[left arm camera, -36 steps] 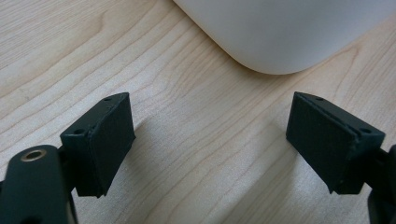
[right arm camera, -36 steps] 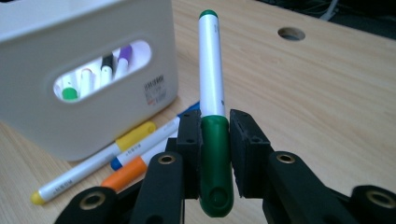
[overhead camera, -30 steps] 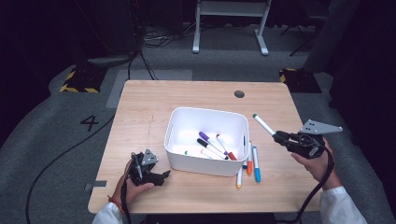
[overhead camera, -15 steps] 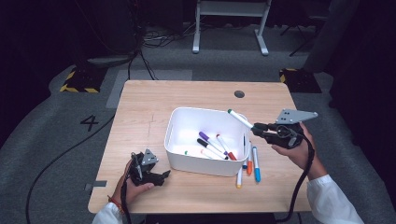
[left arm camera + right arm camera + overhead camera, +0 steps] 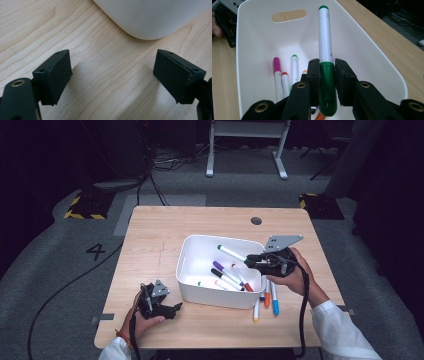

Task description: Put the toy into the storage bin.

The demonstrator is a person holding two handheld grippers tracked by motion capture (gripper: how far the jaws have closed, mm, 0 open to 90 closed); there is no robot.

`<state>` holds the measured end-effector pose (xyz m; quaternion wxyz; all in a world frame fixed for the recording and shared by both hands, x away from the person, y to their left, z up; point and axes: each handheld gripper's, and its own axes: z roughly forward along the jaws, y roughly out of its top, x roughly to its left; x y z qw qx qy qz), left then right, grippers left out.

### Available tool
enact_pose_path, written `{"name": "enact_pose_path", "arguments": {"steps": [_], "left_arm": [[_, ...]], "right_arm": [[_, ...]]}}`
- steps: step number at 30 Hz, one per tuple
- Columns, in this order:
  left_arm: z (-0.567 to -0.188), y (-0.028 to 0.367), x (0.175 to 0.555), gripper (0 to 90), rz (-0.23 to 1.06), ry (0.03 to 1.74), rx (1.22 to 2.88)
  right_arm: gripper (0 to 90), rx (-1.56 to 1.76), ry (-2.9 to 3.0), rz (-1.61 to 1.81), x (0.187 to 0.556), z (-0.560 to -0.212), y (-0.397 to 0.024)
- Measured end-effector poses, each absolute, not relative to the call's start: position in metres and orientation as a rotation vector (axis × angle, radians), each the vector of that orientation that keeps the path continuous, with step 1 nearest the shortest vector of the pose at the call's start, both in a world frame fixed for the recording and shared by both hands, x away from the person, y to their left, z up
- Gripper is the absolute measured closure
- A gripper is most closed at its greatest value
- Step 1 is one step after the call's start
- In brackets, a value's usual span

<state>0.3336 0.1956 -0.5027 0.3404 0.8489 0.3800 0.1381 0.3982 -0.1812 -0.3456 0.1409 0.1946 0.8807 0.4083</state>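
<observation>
The right hand-held gripper [image 5: 252,260] pinches a green-capped marker [image 5: 325,62] by its cap end; the white barrel juts out past the jaws, over the white bin [image 5: 192,257], where other markers [image 5: 227,276] lie on the bottom. The right hand [image 5: 290,270] holds it roughly level above the bin's right rim. The left hand-held gripper [image 5: 112,77] rests on the tabletop [image 5: 150,235] just beside the bin's near left corner, jaws spread with nothing between them.

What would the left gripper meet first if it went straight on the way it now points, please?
Probably the white bin: the open left gripper points across bare table at its rounded corner, though the depth between them is unclear.
</observation>
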Motion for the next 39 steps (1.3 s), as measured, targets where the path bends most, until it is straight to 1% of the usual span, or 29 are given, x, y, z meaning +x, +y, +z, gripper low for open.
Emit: {"name": "enact_pose_path", "arguments": {"steps": [6,17,26,36,39], "left_arm": [[-0.503,0.196,0.334,15.3,0.359,0.990,2.209],[-0.503,0.196,0.334,15.3,0.358,0.990,2.208],[-0.503,0.196,0.334,15.3,0.358,0.990,2.208],[-0.503,0.196,0.334,15.3,0.358,0.990,2.208],[-0.503,0.196,0.334,15.3,0.358,0.990,2.208]], "right_arm": [[75.3,0.525,2.615,1.138,0.404,-0.354,-0.164],[75.3,0.417,2.760,1.014,0.400,-0.367,-0.140],[75.2,0.350,2.869,0.899,0.397,-0.376,-0.133],[75.2,0.332,2.875,0.880,0.395,-0.379,-0.132],[71.2,0.350,2.848,0.908,0.395,-0.377,-0.134]]}}
